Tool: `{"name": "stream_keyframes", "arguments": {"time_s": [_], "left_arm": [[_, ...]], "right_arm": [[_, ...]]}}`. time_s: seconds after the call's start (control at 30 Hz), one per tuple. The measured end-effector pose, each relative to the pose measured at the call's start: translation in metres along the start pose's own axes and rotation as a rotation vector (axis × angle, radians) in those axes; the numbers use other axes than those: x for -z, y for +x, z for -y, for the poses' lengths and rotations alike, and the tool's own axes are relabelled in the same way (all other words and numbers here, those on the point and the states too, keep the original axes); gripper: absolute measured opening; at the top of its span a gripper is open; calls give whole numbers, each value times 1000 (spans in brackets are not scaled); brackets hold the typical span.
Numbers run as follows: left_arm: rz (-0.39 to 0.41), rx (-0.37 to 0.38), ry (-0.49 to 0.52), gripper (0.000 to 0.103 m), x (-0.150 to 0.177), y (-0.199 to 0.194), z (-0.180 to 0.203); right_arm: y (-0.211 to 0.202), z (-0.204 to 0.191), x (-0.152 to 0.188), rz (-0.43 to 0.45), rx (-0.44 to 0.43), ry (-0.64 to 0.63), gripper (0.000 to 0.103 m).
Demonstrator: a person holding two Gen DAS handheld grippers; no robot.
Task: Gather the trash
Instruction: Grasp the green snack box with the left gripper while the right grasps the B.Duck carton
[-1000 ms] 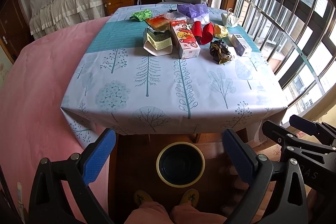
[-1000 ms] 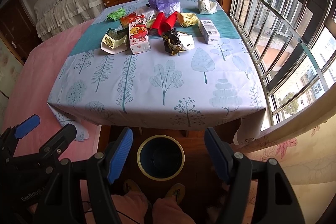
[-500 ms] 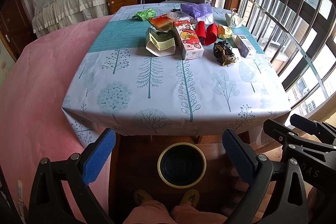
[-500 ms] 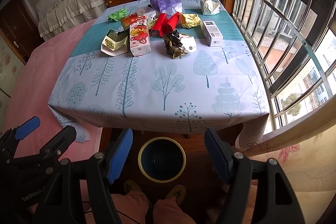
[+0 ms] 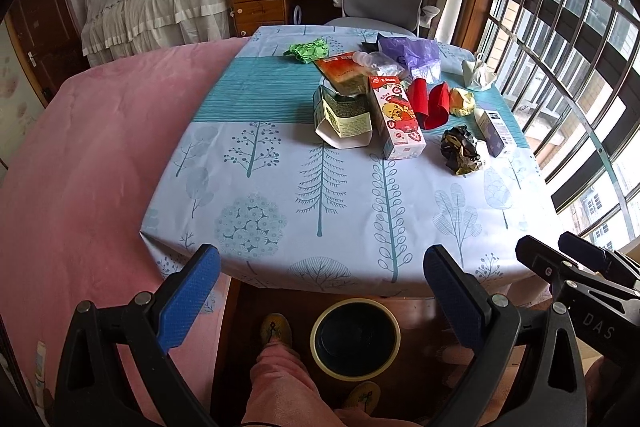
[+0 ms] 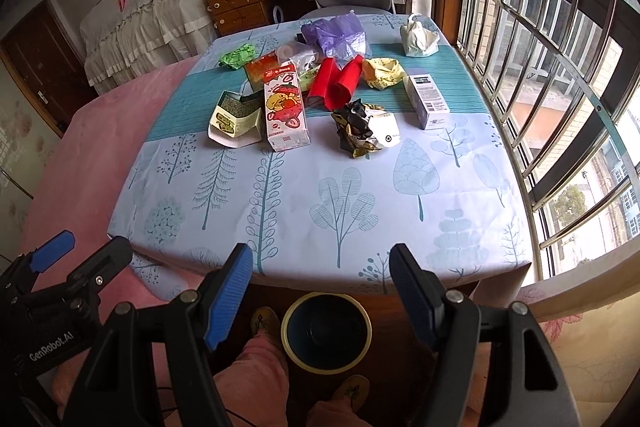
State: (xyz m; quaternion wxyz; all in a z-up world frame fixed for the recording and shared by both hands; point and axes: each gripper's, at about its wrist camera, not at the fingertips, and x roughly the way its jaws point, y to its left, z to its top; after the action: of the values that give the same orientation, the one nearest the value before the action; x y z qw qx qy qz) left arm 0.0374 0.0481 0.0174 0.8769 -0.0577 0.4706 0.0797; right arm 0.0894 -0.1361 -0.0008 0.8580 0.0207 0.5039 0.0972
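Both grippers are hanging low at the near edge of the table (image 5: 280, 223), each with its jaws spread wide and nothing between them. The left gripper (image 5: 320, 291) is sitting beside the right gripper (image 6: 320, 283), whose black frame is showing at the lower right corner of the left camera's view.

The landmark here is the pink juice carton (image 5: 396, 117), which is lying on its side toward the far half of the table. Just left of the carton a torn green box (image 5: 344, 113) is resting on a white paper dish (image 5: 340, 139). Behind the carton an orange snack packet (image 5: 338, 69) is lying flat, and farther back to the left a crumpled green wrapper (image 5: 306, 50) is sitting alone. Right of the carton a red rolled sheet (image 5: 430, 101) is almost touching it, with a yellow crumpled wrapper (image 5: 462, 101) just beyond. A purple plastic bag (image 5: 412, 55) is slumping behind the red sheet. In front and to the right of the carton a black crumpled wrapper (image 5: 460, 149) is lying against a white scrap, and a small white and blue box (image 5: 494, 131) is lying beside that. A white knotted bag (image 5: 478, 75) is sitting far right, near the window.

On the floor below the near table edge, well in front of the carton, a yellow-rimmed bin (image 5: 355, 339) is standing open between the person's slippered feet.
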Motion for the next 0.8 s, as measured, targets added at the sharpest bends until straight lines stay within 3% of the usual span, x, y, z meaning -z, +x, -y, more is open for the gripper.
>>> {"name": "stream_keyframes", "arguments": {"time_s": [0.2, 0.5, 0.63, 0.8], "left_arm": [[-58, 49, -34, 101, -51, 39, -29], [-237, 164, -69, 100, -136, 136, -68], [-349, 221, -74, 92, -160, 191, -71], [-464, 251, -12, 87, -175, 249, -57]], "right_arm": [[23, -16, -35, 2, -23, 2, 71], [99, -42, -99, -91, -1, 43, 71], [139, -50, -125, -137, 33, 54, 71], [183, -49, -145, -211, 66, 86, 69]]}}
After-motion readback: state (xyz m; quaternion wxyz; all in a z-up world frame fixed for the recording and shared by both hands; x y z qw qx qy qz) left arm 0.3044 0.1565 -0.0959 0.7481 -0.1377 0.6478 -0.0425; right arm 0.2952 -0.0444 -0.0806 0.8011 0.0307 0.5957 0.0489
